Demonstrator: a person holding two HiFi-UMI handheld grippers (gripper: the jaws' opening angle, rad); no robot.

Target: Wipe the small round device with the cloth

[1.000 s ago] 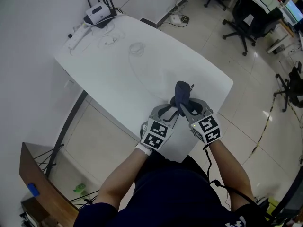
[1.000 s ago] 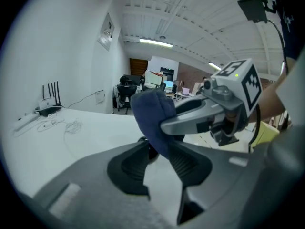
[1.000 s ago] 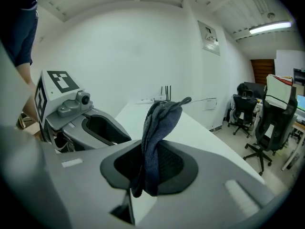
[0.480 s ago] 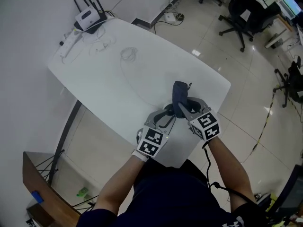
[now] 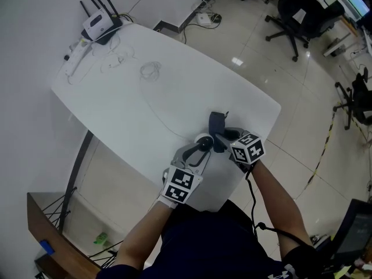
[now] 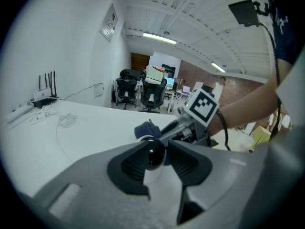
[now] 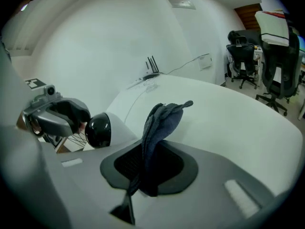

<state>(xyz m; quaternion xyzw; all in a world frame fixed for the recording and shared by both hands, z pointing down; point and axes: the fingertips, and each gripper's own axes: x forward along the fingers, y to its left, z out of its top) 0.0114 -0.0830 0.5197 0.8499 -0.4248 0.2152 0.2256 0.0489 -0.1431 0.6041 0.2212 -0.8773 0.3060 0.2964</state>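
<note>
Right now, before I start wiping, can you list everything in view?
small round device: one, white body with glossy black dome, between the left tongs
bunched fabric cloth: one, dark blue, in the right tongs, next to the device
oval table: one, white, under both tongs
router with antennas: one, white and black, table's far left corner
loose thin cables: several, white, near the router
office chairs: at least two, black, on the tiled floor beyond
left tongs: one, grey, shut on the device
right tongs: one, grey, shut on the cloth
</note>
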